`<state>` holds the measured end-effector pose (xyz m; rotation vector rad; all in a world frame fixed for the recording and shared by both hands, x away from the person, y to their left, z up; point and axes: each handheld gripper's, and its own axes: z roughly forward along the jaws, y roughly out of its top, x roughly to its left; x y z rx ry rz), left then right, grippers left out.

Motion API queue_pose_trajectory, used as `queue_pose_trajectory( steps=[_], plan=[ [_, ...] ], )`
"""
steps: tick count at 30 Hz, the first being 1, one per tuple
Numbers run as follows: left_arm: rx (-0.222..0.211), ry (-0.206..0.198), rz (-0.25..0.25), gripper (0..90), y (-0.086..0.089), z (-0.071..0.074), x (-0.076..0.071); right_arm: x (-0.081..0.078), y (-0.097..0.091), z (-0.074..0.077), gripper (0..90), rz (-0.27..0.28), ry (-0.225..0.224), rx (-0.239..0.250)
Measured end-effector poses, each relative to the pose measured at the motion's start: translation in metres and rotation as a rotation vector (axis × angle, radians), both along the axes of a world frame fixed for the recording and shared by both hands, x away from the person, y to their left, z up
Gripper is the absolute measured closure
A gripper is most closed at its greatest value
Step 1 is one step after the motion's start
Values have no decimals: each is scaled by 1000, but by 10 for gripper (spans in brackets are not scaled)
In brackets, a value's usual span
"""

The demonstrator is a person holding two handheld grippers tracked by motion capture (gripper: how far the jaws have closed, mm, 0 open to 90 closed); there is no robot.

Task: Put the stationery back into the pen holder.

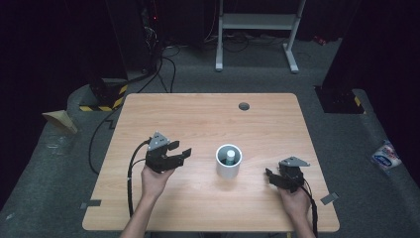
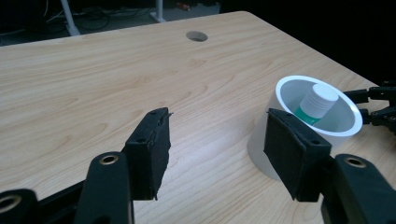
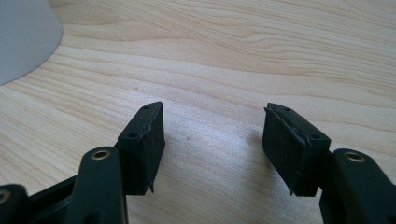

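A white cup (image 1: 228, 168) stands near the middle of the wooden table (image 1: 208, 119), with a small white-capped bottle with a green label (image 1: 230, 157) upright inside it. My left gripper (image 1: 181, 149) hovers just left of the cup, open and holding nothing. Looking along its jaws in the left gripper view, that gripper (image 2: 215, 126) has bare table between its pads, while the cup (image 2: 259, 144) and bottle (image 2: 317, 103) sit just beyond the right pad. My right gripper (image 1: 270, 177) rests low to the right of the cup, open and empty (image 3: 212, 116). The cup's wall (image 3: 23, 32) fills that view's top left corner.
A round cable hole (image 1: 243, 106) lies near the table's far edge. A white frame stand (image 1: 257, 22) stands on the floor beyond the table. My right gripper's jaw tips (image 2: 373, 105) poke in behind the cup in the left gripper view.
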<state>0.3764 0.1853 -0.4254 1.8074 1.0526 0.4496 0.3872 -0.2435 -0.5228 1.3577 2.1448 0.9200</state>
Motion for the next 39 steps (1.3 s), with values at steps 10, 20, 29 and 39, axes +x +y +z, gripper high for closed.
queue_pose_trajectory(
  steps=[10,20,29,39],
  plan=[
    [15,11,31,402,12,-10,-7,0,0,0,389,0,0,-1],
    [20,36,62,389,23,-24,-14,0,0,0,389,-1,0,-1],
    [25,55,86,383,29,-36,-18,0,0,0,389,-1,0,-1],
    [55,84,95,377,29,-51,-19,0,0,0,388,-1,0,0]
  ],
)
